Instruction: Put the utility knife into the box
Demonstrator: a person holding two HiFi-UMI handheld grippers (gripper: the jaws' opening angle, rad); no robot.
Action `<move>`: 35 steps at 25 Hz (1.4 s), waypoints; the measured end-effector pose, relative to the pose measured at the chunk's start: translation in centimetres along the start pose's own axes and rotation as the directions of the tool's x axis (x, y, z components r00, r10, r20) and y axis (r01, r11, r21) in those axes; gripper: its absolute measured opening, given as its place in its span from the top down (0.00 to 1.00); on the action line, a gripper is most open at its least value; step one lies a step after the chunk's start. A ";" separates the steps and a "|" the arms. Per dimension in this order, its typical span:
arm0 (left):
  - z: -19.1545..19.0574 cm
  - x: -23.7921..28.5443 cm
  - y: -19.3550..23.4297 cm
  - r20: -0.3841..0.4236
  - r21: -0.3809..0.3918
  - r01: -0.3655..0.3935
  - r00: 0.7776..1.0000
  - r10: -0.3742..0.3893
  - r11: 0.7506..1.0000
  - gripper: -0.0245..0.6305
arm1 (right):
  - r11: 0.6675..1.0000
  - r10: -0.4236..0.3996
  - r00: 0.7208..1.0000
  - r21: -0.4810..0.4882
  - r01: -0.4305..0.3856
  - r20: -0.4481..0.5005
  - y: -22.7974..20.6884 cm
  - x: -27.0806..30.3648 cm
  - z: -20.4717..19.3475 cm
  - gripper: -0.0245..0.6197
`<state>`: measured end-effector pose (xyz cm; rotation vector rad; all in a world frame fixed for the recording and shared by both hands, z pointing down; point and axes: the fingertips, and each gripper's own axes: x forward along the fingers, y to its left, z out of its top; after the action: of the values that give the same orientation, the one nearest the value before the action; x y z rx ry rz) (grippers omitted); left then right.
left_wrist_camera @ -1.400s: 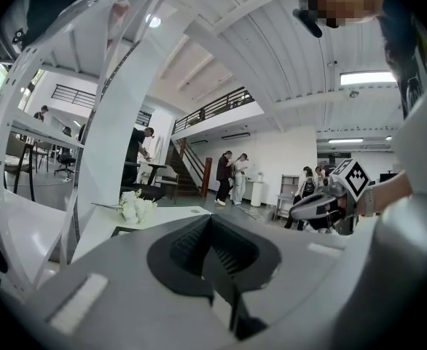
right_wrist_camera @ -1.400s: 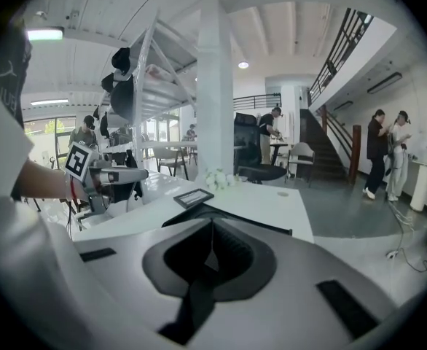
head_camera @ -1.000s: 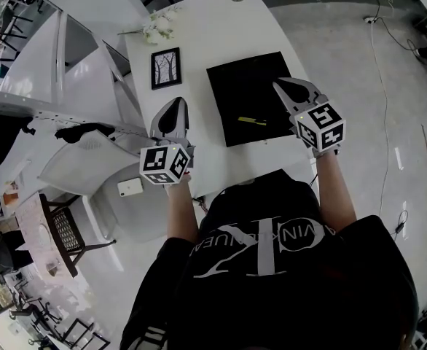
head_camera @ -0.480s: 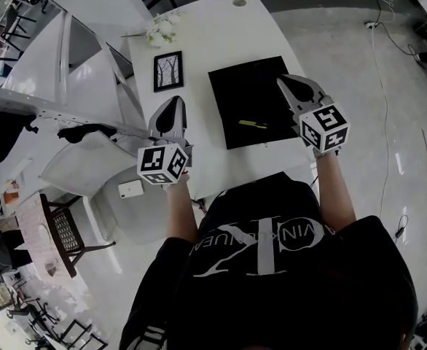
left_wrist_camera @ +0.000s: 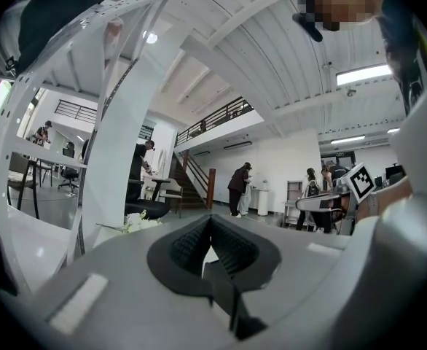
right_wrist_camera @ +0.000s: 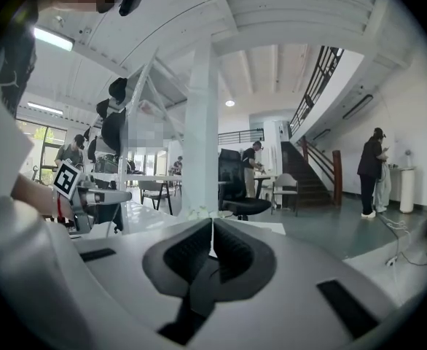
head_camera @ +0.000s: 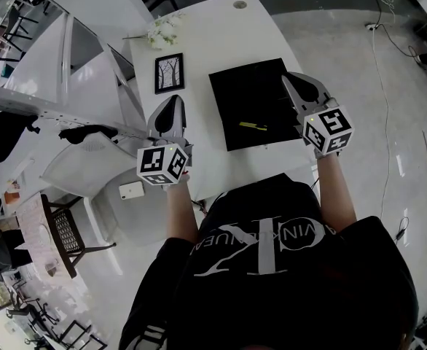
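Currently both sets of fingers are pressed together with nothing between them. The left gripper (left_wrist_camera: 210, 219) and right gripper (right_wrist_camera: 212, 223) cameras look out level across the room, so neither one sees the table top. From the head view, the utility knife (head_camera: 251, 126) is a thin yellow-green sliver lying on the black rectangle (head_camera: 250, 86) near its 6 o'clock edge. It sits at roughly 7 o'clock from the right gripper's tips and well apart from both grippers. Right is nearer, so my call: spread its jaws first, tip the nose down, come in across the knife's short axis, pinch mid-handle, and lift it flat. Left hovers over the bare white table (head_camera: 213, 42) at the rectangle's 9 o'clock and could steady the container if it slides. The picture frame (head_camera: 169, 73) and flowers (head_camera: 162, 29) at 10–11 o'clock are off the path. Unclear: whether the black rectangle is the box, a shallow tray or just a mat, since no walls resolve. The knife is too small to tell blade end from handle or whether the blade is out. The person's torso covers the table's near edge.
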<state>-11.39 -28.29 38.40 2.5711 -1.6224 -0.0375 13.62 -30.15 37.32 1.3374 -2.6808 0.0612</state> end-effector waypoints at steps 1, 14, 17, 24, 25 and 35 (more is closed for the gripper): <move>0.1 0.0 0.0 0.002 0.001 -0.002 1.000 0.002 1.000 0.95 | 1.000 -0.003 1.000 0.001 0.003 0.010 -0.1 -0.1 0.2 0.94; 0.9 0.2 -0.2 0.016 0.018 -0.007 1.000 0.007 1.000 0.95 | 1.000 -0.003 0.997 -0.016 0.004 0.083 -0.3 -0.6 1.9 0.94; 1.1 0.3 -0.3 0.019 0.026 -0.009 1.000 0.009 1.000 0.95 | 1.000 -0.003 0.996 -0.018 0.005 0.091 -0.5 -0.7 2.0 0.94; 1.5 0.2 -0.6 0.030 0.041 -0.014 0.999 0.013 0.999 0.95 | 1.000 -0.006 0.995 -0.018 0.008 0.101 -0.6 -1.0 2.1 0.94; 1.5 0.3 -0.7 0.029 0.042 -0.015 0.999 0.014 0.999 0.95 | 1.000 -0.006 0.995 -0.018 0.008 0.101 -0.6 -1.0 2.1 0.94; 1.6 0.1 -0.6 0.031 0.047 -0.027 0.999 0.025 0.999 0.95 | 1.000 -0.007 0.995 -0.018 0.009 0.099 -0.7 -1.2 1.9 0.94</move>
<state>-10.96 -28.26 36.75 2.5960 -1.6873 -0.0362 14.70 -29.77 35.25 1.3807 -2.7489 -0.0314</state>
